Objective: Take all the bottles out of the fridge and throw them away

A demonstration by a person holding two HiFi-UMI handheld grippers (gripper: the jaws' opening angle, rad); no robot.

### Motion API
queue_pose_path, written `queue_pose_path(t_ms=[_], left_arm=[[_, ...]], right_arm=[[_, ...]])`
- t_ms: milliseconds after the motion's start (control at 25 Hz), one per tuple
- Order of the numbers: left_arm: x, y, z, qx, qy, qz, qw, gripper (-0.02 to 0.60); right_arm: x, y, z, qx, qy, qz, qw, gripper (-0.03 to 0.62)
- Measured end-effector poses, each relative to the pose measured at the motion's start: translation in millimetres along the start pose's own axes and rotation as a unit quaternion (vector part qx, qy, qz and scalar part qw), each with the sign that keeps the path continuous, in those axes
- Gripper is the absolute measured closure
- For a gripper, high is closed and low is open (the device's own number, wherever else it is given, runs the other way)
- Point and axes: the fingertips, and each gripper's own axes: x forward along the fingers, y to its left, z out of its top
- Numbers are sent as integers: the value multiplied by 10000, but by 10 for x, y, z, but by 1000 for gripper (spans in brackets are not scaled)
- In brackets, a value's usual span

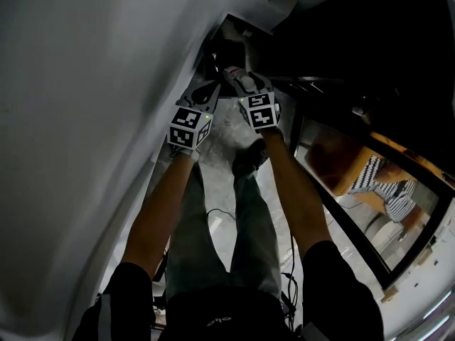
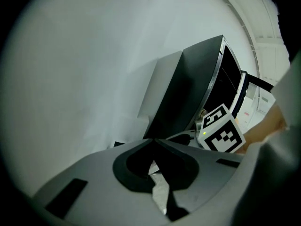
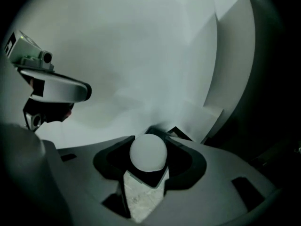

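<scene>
Bottle: only a white round end shows, seen head-on between the jaws. We take it for a bottle's top, with the body hidden below.
Right claw: closed on that bottle, the jaws pressing it from both sides.
Left claw: jaws drawn together at the tips with nothing between them. Only floor shows through the gap behind.
Where: we hold both claws out in front, side by side, just beside a big white panel on our left and above the floor.
Stage: the bottle is in the grip, on no shelf and in no bin, and no bin is in view. We cannot tell whether it is just leaving the fridge or well on its way to being thrown out.
Doing it well: we judge the hold sits near the top, so the body may swing. A steady squeeze and a smooth, level carry would suit. The left claw is free to steady the bottle or to work a door or lid.
Edges: the white panel is near on the left. A dark panel with a bright edge stands ahead of the left claw. A black-framed glass door stands to the right.
Open room: a narrow strip of floor runs between the white panel and the glass door, and our own legs stand in it.
</scene>
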Motion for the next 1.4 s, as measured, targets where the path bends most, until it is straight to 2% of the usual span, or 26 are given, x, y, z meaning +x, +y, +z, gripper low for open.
queue_pose_path(t_ms=[280, 640, 880, 1160, 1400], left_arm=[[126, 69, -327, -54, 176, -8, 9998, 575], [20, 116, -360, -84, 236, 81, 9997, 575], [-203, -43, -62, -70, 199, 119, 9997, 575], [-636, -524, 534, -4, 120, 40, 9999, 575], [-961, -1129, 1248, 265, -102, -248, 9993, 575]], right_arm=[[279, -36, -287, -67, 140, 30, 9999, 393], [170, 67, -396, 100, 146, 89, 9998, 371], [-441, 76, -195, 503, -211, -136, 9984, 381], [-1542, 76, 301, 982, -646, -535, 9916, 585], [-2528, 84, 815, 1288, -1077, -652, 9837, 585]])
